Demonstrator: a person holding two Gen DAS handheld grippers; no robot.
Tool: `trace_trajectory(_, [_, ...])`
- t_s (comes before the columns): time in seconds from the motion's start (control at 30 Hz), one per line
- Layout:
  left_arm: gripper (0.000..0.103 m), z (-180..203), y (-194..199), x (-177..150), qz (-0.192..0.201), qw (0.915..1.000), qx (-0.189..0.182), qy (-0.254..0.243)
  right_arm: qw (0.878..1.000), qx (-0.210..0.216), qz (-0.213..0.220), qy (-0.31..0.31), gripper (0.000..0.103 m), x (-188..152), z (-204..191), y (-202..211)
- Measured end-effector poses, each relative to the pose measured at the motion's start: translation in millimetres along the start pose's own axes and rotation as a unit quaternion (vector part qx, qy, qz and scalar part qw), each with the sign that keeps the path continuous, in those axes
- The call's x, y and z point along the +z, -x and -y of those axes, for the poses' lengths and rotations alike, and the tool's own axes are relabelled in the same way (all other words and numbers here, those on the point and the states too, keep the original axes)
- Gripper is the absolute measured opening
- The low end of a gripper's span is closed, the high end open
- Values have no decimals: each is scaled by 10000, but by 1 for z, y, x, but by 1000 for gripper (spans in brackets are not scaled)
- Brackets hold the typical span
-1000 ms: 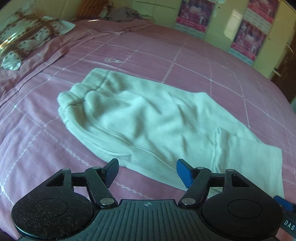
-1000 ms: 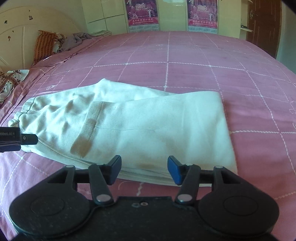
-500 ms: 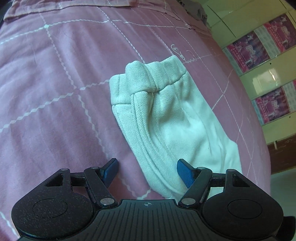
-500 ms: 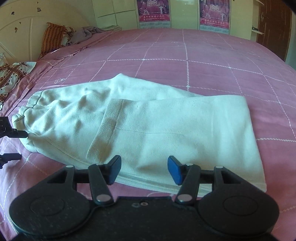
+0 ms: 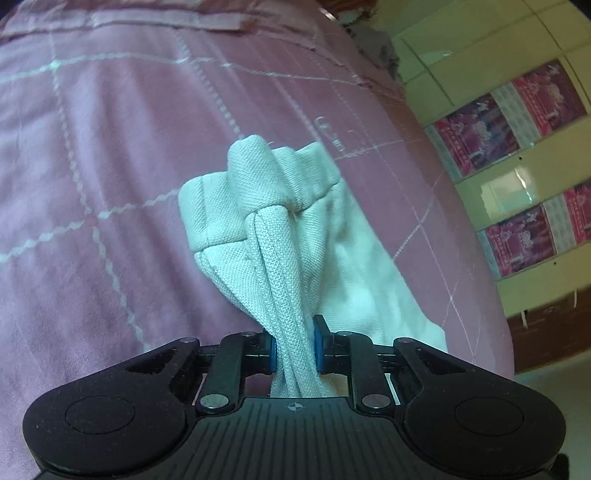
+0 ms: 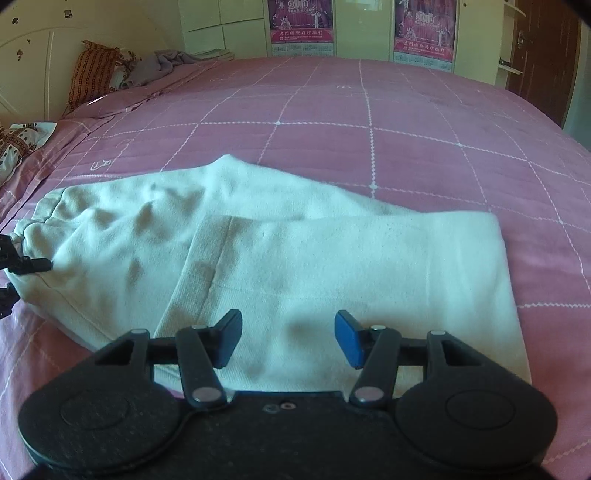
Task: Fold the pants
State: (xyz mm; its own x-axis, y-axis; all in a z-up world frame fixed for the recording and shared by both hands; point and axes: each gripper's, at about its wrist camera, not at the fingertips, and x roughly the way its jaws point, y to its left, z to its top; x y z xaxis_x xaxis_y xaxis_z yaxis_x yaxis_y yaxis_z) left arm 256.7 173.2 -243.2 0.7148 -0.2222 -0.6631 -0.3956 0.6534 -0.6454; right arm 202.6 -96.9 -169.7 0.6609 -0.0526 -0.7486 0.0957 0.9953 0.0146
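Note:
White pants [image 6: 295,258] lie on the pink bed, folded over so the legs rest on the upper part. My left gripper [image 5: 294,347] is shut on the pants' bunched edge [image 5: 284,280] near the waistband [image 5: 258,184]; it also shows at the left edge of the right wrist view [image 6: 18,266]. My right gripper [image 6: 288,339] is open and empty, just above the folded leg end at the near edge of the pants.
The pink checked bedspread [image 6: 369,110] stretches all around. Pillows and a grey cloth [image 6: 110,70] lie at the headboard, far left. Cupboards with posters [image 6: 421,33] stand beyond the bed, and a dark door [image 6: 543,55] at the right.
My left gripper has moved in onto the waistband end and closed on the fabric, bunching it. My right gripper has moved forward over the folded pants and stays open.

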Motion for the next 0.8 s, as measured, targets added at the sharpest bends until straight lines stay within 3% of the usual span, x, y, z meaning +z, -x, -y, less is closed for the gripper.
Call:
trace_trajectory(0.13, [18,64,20,-1,306,9923,-179,-1189,9999,-47,-93,102,56,7,-10,-19])
trace_trajectory(0.2, [18,100,28,-9,400,9830,-316,-1766,9968,-66,-574,544,62,-2,-23,-44])
trace_trajectory(0.23, [18,120,34,-17,443,9757,-413,-2107,9957,-125,-547,739,62,-2,-28,-44])
trace_trajectory(0.33, [18,171,41,-51,377,9486,-702,-3063,9974,333,-629,97,58,9,-4,-31])
trace_trajectory(0.5, [18,231,44,-146,-190,8848,-1122,-4519,9982,144,-95,-580,66,-3,59,18])
trace_trajectory(0.53, [18,238,40,-170,-326,8682,-1139,-4819,9978,59,-57,-662,66,-8,72,26])
trace_trajectory(0.63, [19,251,21,-238,-899,8056,-763,-5807,9945,-243,-49,-1013,66,-25,115,41])
trace_trajectory(0.67, [20,250,18,-254,-936,7919,-572,-6007,9926,-296,-83,-1175,66,-30,128,43])
trace_trajectory(0.73, [23,248,32,-274,-630,7646,-471,-6397,9872,-229,-93,-1578,66,-41,152,50])
trace_trajectory(0.77, [24,250,39,-278,-551,7547,-482,-6520,9847,-162,-48,-1732,67,-44,160,54])
trace_trajectory(0.8, [24,253,48,-278,-526,7530,-568,-6535,9829,-100,10,-1836,68,-46,166,57])
